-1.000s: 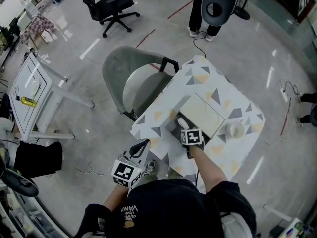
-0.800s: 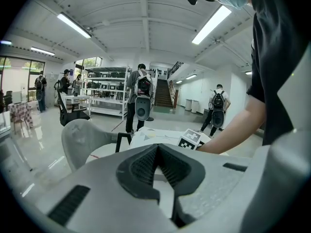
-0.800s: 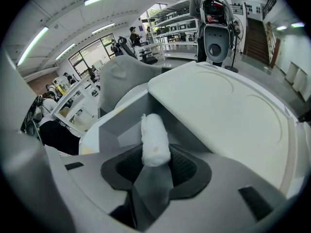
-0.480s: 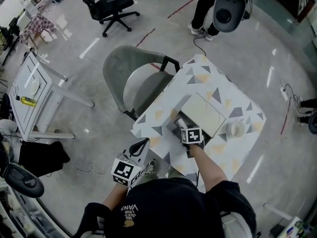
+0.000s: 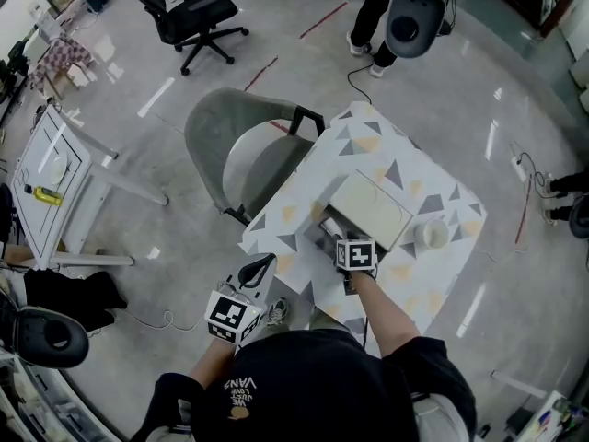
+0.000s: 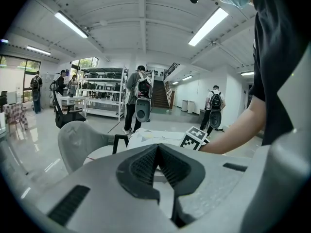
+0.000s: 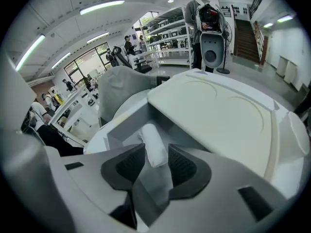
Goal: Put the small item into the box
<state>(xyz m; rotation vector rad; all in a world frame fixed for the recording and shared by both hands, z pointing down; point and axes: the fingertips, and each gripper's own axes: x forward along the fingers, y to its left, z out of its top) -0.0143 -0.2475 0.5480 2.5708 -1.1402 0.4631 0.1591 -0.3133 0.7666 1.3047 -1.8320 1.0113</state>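
Observation:
On the patterned table (image 5: 368,145) stands a shallow cream box whose lid (image 5: 373,208) is slid aside, leaving the near-left end open. My right gripper (image 5: 337,235) points steeply down into that opening. In the right gripper view a small white roll (image 7: 151,144) lies in the grey inside of the box (image 7: 126,123), between the tips of the right gripper (image 7: 156,150). Its jaws have just been closing a little; a thin gap still shows beside the roll. My left gripper (image 5: 261,268) hangs off the table's near-left corner, its pads (image 6: 146,166) pressed together on nothing.
A white round object (image 5: 431,235) sits on the table right of the box. A grey shell chair (image 5: 248,155) stands against the table's left side. A person (image 5: 405,17) stands beyond the far edge. At far left stands a white folding table (image 5: 51,168).
My right gripper stays over the box opening and the left one keeps its place. The person at the far side has shifted a little to the right.

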